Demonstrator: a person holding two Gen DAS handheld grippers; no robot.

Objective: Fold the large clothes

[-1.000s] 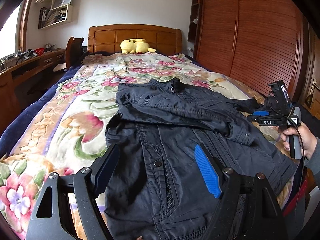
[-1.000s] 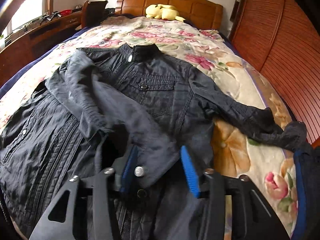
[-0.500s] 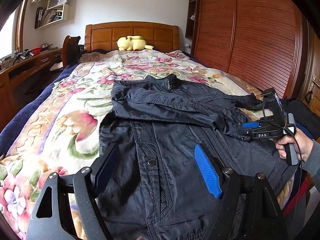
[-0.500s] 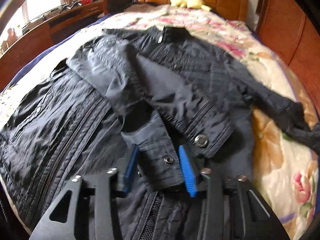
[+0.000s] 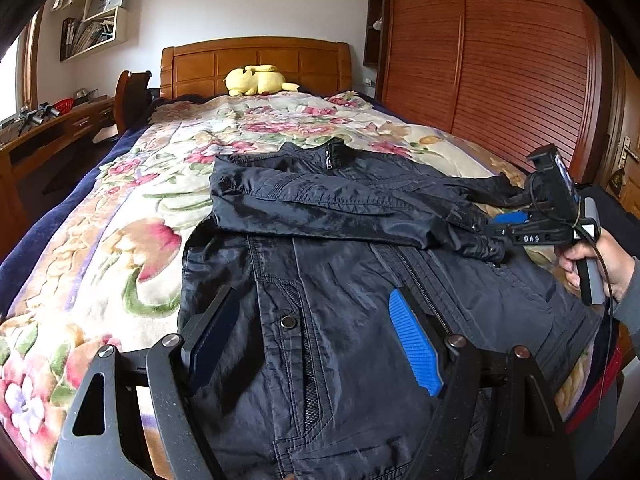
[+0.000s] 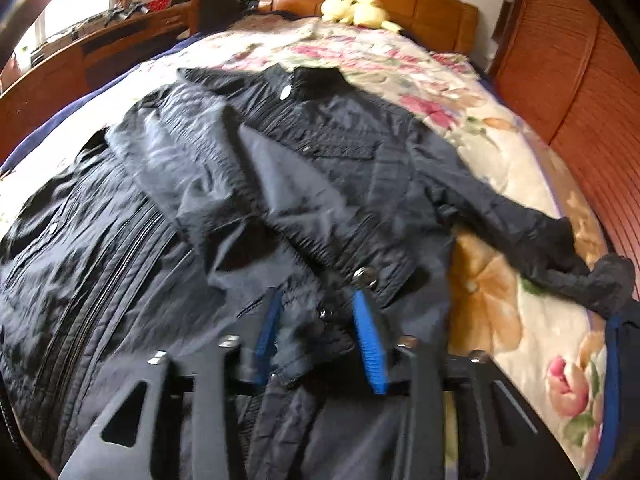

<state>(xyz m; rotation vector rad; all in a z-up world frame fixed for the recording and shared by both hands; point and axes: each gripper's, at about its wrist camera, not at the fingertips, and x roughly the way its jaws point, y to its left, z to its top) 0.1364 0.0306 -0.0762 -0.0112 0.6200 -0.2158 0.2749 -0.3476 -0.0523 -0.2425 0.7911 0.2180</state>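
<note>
A dark navy jacket (image 5: 340,280) lies front up on the flowered bedspread (image 5: 120,220), collar toward the headboard. One sleeve (image 5: 320,204) is folded across the chest. Its cuff (image 6: 316,332) lies between the blue pads of my right gripper (image 6: 316,294), whose jaws are opening; the pads stand beside the cuff without clearly pressing it. From the left wrist, the right gripper (image 5: 504,224) shows at the jacket's right edge, held by a hand (image 5: 592,256). The other sleeve (image 6: 520,232) trails off to the right. My left gripper (image 5: 312,296) hovers open over the lower front, gripping nothing.
A yellow plush toy (image 5: 256,80) sits by the wooden headboard (image 5: 256,56). A slatted wooden wardrobe (image 5: 500,60) runs along the right of the bed. A desk (image 5: 48,128) and a chair stand to the left. Dark cloth (image 6: 616,360) lies at the bed's near right corner.
My right gripper brought the sleeve cuff down and across onto the jacket front, and the sleeve now lies flatter. The left gripper stayed open over the hem.
</note>
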